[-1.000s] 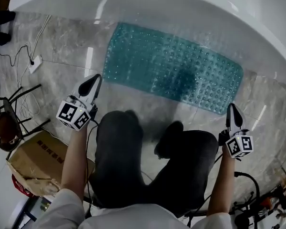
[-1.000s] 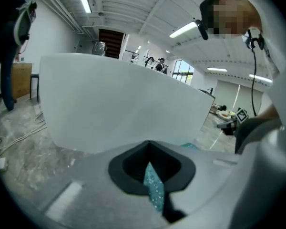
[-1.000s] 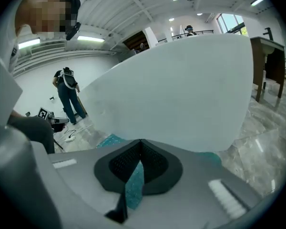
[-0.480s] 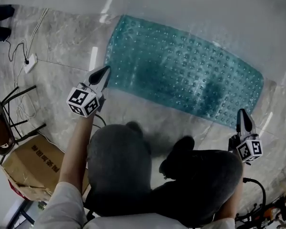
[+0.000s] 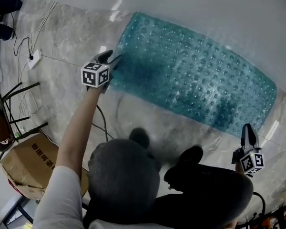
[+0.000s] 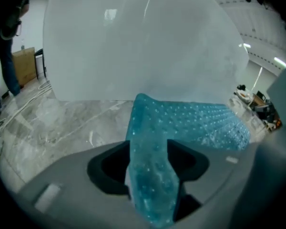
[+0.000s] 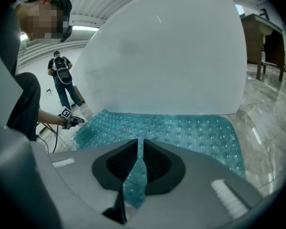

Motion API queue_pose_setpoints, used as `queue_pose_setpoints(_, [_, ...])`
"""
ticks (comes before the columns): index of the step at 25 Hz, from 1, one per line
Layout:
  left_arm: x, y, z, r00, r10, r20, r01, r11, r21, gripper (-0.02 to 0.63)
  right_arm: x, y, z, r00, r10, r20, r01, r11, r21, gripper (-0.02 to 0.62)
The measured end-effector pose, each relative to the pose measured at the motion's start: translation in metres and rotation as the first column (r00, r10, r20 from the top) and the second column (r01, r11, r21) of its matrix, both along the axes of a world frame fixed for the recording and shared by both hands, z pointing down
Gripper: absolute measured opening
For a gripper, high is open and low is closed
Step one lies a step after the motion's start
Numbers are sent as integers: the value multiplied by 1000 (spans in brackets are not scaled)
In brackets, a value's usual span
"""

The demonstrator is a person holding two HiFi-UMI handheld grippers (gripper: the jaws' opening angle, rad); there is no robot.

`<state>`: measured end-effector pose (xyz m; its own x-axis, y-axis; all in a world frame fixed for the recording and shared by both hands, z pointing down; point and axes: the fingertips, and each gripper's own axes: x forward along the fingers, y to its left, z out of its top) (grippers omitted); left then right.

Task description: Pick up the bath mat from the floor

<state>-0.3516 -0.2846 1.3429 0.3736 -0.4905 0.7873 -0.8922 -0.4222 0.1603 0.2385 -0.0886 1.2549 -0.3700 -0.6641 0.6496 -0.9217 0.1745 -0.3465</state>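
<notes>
The teal bath mat (image 5: pixel 195 78) with round bumps lies flat on the marble floor beside the white tub. My left gripper (image 5: pixel 115 57) is stretched out to the mat's near left corner. Its jaws are opening, and in the left gripper view (image 6: pixel 148 166) the mat (image 6: pixel 150 175) fills the gap between them; I see no pinch. My right gripper (image 5: pixel 248 128) sits at the mat's near right edge. Its jaws are just parting to a narrow slit (image 7: pixel 139 161) in which the mat (image 7: pixel 181 128) shows.
The white bathtub (image 5: pixel 205 4) curves along the mat's far side. A cardboard box (image 5: pixel 26 163), a dark chair (image 5: pixel 5 123) and a socket with cables (image 5: pixel 34 58) are at the left. The holder's dark-trousered knees (image 5: pixel 124 175) fill the foreground. Another person (image 7: pixel 62 75) stands far off.
The left arm has reached forward from mid-air to the mat's left corner and its jaws have parted. The right gripper has come to the mat's right edge, jaws slightly parted.
</notes>
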Motion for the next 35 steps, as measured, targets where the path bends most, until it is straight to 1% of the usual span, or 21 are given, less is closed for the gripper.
queue_pose_setpoints(1, [-2,-3,12,1000,9,18,-8,1000,-29,263,-1,5,4,1000,-7,-5,7,1000,-6,44])
queue_pose_setpoints(2, [-3,-6,23,999,18,28,-16,998,-59,292,0,10,8,1000,-10,-10,10,1000,-10,44])
queue_pose_setpoints(4, [-2,-10,46,999,34,20,-31,991,-133,369,4,17,14,1000,-4,-15,4,1000,-19,44])
queue_pose_setpoints(6, [1,-12,65,999,35,6,-33,977,-210,453,8,21,21,1000,8,-13,-8,1000,-23,43])
queue_pose_setpoints(8, [2,-14,74,999,23,30,-15,970,-241,479,15,23,26,1000,24,-9,-24,999,-25,43])
queue_pose_setpoints(10, [6,-15,77,998,10,67,5,975,-222,477,25,24,30,999,50,-6,-50,998,-22,44])
queue_pose_setpoints(11, [10,-14,77,997,2,75,13,979,-206,461,31,25,32,998,61,-11,-61,998,-19,43])
queue_pose_setpoints(13, [21,-11,76,997,-14,77,28,983,-181,372,42,29,37,997,75,-27,-75,997,-15,43])
queue_pose_setpoints(16, [29,-4,75,997,-21,75,34,985,-167,292,51,29,43,994,109,-15,-109,994,-7,43])
queue_pose_setpoints(17, [30,-1,73,998,-19,66,30,984,-175,263,55,28,46,992,124,-11,-124,992,-4,44])
queue_pose_setpoints(19, [34,4,64,999,-13,34,19,981,-195,175,67,26,59,989,145,-29,-145,989,-6,45])
queue_pose_setpoints(21, [44,7,51,1000,1,3,0,982,-190,96,90,25,73,985,155,-77,-157,987,-19,54])
queue_pose_setpoints(22, [53,8,46,1000,15,-10,-17,984,-177,67,105,24,79,982,159,-102,-162,986,-29,68])
queue_pose_setpoints(24, [72,13,39,998,51,-35,-56,987,-149,33,139,19,89,975,161,-151,-171,984,-53,111])
queue_pose_setpoints(26, [85,18,28,994,79,-70,-87,987,-131,21,170,10,105,967,159,-200,-180,980,-87,165])
queue_pose_setpoints(29, [102,27,11,980,96,-173,-118,986,-120,20,210,-2,132,949,141,-281,-190,969,-156,297])
queue_pose_setpoints(30, [109,30,8,973,103,-204,-129,985,-117,20,221,-4,142,945,127,-302,-189,964,-186,362])
queue_pose_setpoints(31, [114,33,6,968,115,-225,-143,983,-111,20,230,-5,153,944,115,-311,-189,957,-220,423])
queue_pose_setpoints(33, [122,39,3,960,149,-236,-176,979,-99,21,236,-8,169,950,98,-297,-189,937,-293,490])
queue_pose_setpoints(34, [125,42,3,958,166,-234,-193,977,-94,21,236,-8,176,955,91,-282,-185,927,-325,509])
queue_pose_setpoints(35, [127,44,3,956,184,-229,-209,974,-90,22,237,-8,183,959,86,-269,-181,918,-352,514])
